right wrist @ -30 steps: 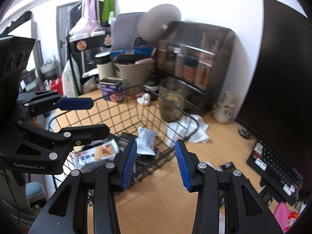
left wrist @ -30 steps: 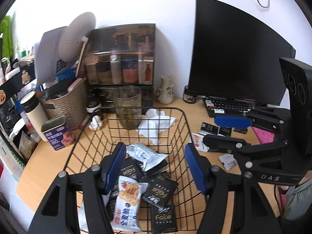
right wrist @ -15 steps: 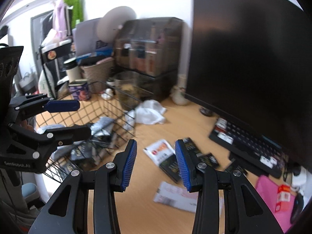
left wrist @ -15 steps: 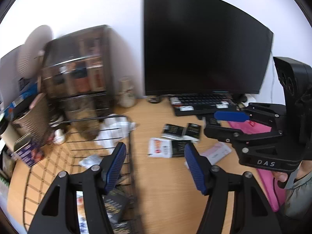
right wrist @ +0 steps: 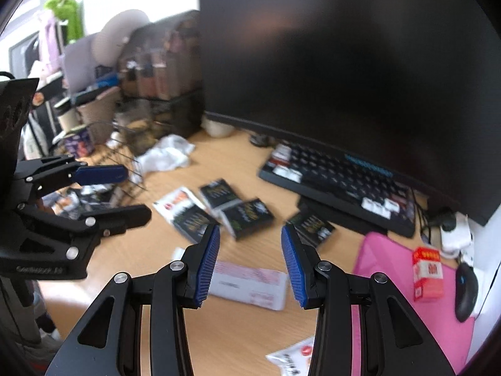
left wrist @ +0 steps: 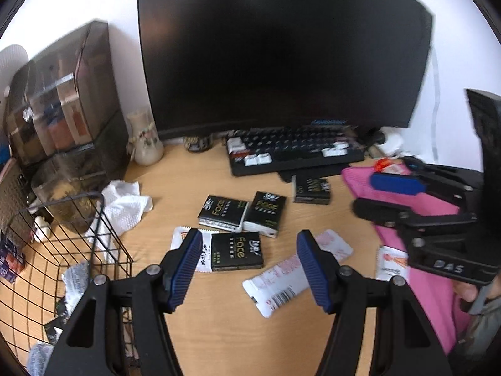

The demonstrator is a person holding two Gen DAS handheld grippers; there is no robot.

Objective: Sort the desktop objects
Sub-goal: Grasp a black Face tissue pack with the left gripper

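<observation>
Several black "Face" tissue packs (left wrist: 236,250) (right wrist: 250,216) lie loose on the wooden desk in front of the keyboard. A white snack packet (left wrist: 180,239) sticks out from under the nearest pack. A white-and-pink packet (left wrist: 281,285) (right wrist: 250,285) lies closest to me. My left gripper (left wrist: 249,235) hovers open above the nearest black pack, holding nothing. My right gripper (right wrist: 250,228) (left wrist: 364,192) is open too, narrower, and empty above the white-and-pink packet. The black wire basket (left wrist: 94,219) with packets inside stands at the left.
A dark monitor (left wrist: 281,47) and keyboard (left wrist: 297,153) fill the back. A crumpled tissue (left wrist: 125,203) lies by the basket, with a small vase (left wrist: 145,144) and a tinted organiser (left wrist: 59,100) behind. A pink mat (right wrist: 391,266) at right carries a red-and-white box (right wrist: 427,274) and a mouse (right wrist: 466,291).
Both grippers have swung right, from over the wire basket to over the loose packs in front of the monitor. Neither gripper's opening has changed.
</observation>
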